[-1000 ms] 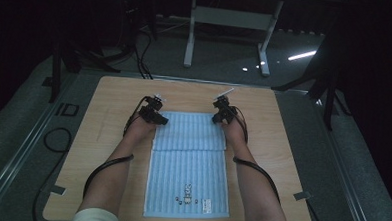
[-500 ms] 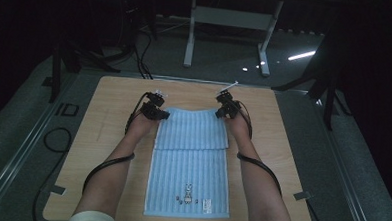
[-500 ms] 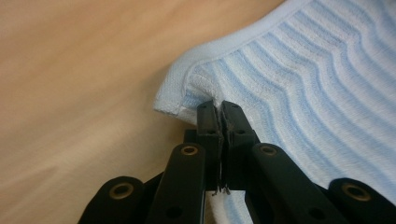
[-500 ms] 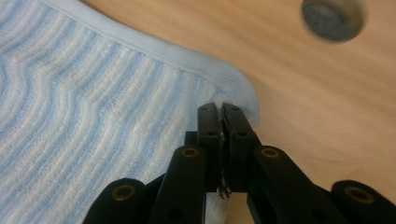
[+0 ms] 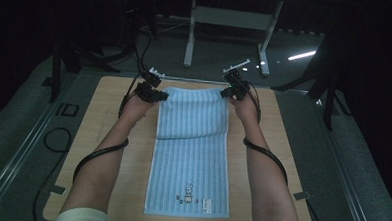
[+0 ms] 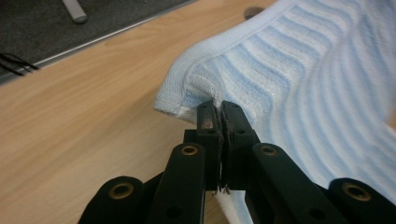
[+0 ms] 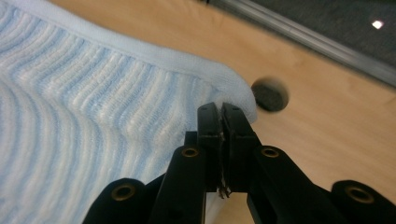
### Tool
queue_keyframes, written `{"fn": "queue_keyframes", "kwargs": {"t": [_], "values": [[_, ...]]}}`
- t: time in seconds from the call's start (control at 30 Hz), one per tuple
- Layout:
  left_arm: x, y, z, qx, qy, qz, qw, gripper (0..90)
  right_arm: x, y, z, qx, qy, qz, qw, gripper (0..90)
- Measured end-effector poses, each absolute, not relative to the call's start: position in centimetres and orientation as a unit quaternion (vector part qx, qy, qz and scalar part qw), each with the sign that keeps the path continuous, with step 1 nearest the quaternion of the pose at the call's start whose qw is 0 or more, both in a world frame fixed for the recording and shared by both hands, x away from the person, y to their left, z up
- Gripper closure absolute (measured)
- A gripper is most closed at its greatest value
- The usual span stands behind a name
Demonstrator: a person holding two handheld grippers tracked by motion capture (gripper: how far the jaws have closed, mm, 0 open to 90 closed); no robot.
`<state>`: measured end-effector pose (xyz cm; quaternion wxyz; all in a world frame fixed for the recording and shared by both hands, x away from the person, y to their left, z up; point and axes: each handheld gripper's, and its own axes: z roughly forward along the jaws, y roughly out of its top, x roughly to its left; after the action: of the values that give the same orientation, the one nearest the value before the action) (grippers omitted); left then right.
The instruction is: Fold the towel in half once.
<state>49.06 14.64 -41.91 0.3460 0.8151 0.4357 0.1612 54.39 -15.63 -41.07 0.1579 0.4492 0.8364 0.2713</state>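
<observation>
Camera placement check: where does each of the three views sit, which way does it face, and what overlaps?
High view: above the person's side, facing forward and down on the table; forearms, left gripper, right gripper.
Left gripper view: on the left gripper, along its shut jaws pinching a corner of the towel.
Right gripper view: on the right gripper, jaws shut on another corner, near a dark hole.
Shared: all see the blue striped towel and wooden table.

The light brown wooden tabletop (image 5: pixel 108 121) carries a long blue striped cloth towel (image 5: pixel 188 175) that lies along its middle.
</observation>
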Motion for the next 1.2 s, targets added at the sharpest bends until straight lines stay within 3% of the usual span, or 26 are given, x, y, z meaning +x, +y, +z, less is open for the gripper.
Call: {"fn": "queue_keyframes", "kwargs": {"t": [0.3, 0.53, 1.0, 1.2], "values": [[48.5, 15.1, -35.1, 0.802, 0.425, 0.210, 0.363, 86.7, 54.5, -14.9, -34.3, 0.427, 0.831, 0.295, 0.201, 87.0], [47.2, 15.1, -33.8, 0.799, 0.412, 0.218, 0.379, 86.6, 52.8, -15.6, -31.4, 0.407, 0.824, 0.330, 0.215, 86.9], [42.3, 15.9, -37.8, 0.802, 0.386, 0.172, 0.422, 86.6, 46.7, -18.3, -35.2, 0.351, 0.839, 0.368, 0.192, 86.8], [40.5, 15.8, -38.9, 0.812, 0.378, 0.165, 0.413, 86.6, 43.8, -19.0, -36.7, 0.330, 0.844, 0.381, 0.183, 86.8]]}}
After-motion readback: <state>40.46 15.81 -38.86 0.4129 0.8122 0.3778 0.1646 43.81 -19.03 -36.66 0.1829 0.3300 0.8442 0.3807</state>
